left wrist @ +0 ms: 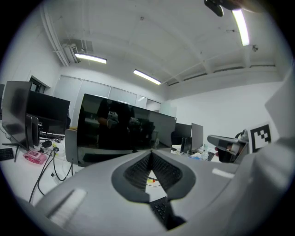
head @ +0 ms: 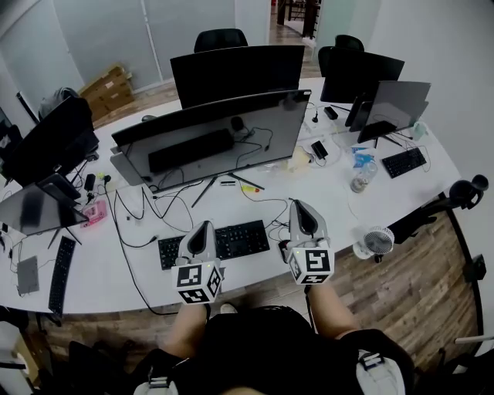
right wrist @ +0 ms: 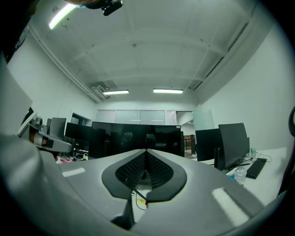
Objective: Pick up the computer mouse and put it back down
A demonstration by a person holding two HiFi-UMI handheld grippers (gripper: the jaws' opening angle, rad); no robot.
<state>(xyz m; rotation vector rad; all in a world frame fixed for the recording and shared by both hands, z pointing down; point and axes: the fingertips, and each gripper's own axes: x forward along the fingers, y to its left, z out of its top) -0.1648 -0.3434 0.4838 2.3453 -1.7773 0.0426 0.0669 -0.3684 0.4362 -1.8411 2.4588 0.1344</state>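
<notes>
Both are clenched shut on nothing: left gripper (head: 204, 228) over the black keyboard (head: 241, 238), right gripper (head: 299, 205) just right of it. Can't spot the mouse, I'd guess it's hidden under the right one on the smooth white tabletop (head: 351, 224). For a regrasp: open wide, drop straight, pinch the rounded plastic sides low so the ribbed pads (right wrist: 133, 168) bite.

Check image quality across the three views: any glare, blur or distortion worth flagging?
Head view: sharp and evenly lit, though the wide lens bows the edge of the white desk. Left gripper view: black corners, a blown-out ceiling light, the person's reflection in the big monitor. Right gripper view: black corners too, a strip light flaring top left, the right gripper soft near the lens.
</notes>
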